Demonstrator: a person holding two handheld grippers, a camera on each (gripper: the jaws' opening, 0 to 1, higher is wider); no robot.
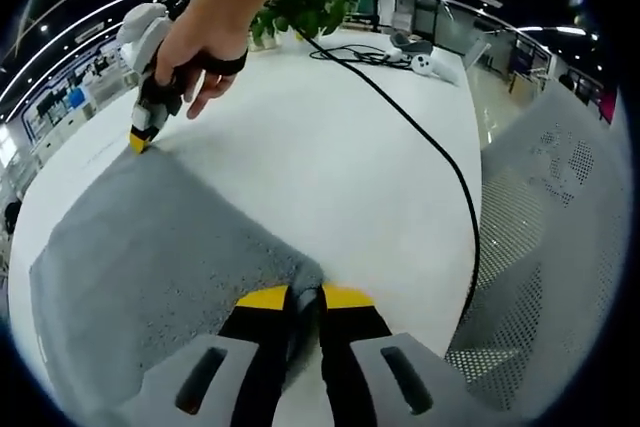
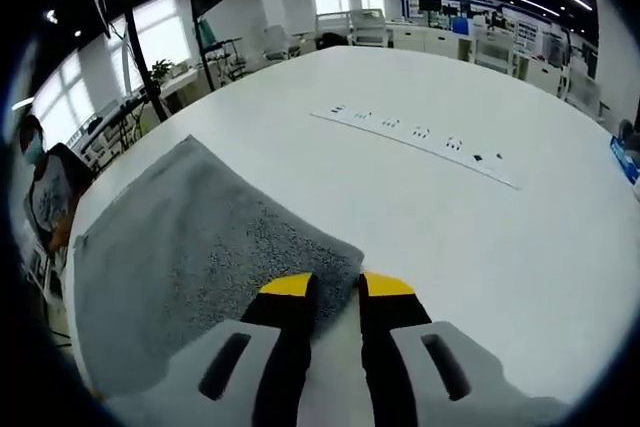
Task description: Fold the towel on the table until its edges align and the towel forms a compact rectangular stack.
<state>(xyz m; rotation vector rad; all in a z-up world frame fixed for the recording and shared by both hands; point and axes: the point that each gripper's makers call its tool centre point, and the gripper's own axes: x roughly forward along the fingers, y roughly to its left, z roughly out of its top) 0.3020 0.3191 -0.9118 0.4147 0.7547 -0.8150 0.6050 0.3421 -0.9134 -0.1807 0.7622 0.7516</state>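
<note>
1. Towel [image 1: 150, 257] is lying flat on the white tabletop [image 1: 330, 147], grey, spread out toward one side edge of the tabletop, one layer as far as the views are showing.

2. Left gripper [image 1: 305, 297] is sitting at a towel corner with its yellow-tipped jaws nearly together; a bit of grey cloth is showing in the narrow gap, so it is probably pinching that corner, though how firmly I cannot tell.

3. Right gripper [image 2: 338, 287] is at another towel [image 2: 190, 247] corner, jaws close together, cloth edge lying just at the left fingertip [image 2: 288, 287]. Whether cloth is actually between the jaws I cannot tell. In the left gripper view it [image 1: 140, 137] is touching down at the far corner, a hand [image 1: 200, 47] wrapped around it.

4. Risk: a shallow pinch on either corner is likely slipping out once the cloth is being lifted, leaving one side dragging and the fold skewed.

5. Risk: if the two corners are being carried at unequal pace or height, the edges are landing misaligned.

6. Risk: black cable [image 1: 420, 137] is running across the tabletop just beside the left corner, toward a plant [image 1: 310, 7] at the far edge; a wide sweep is snagging it.

7. Risk: pulling rather than lifting is sliding the towel toward the tabletop edge.
</note>
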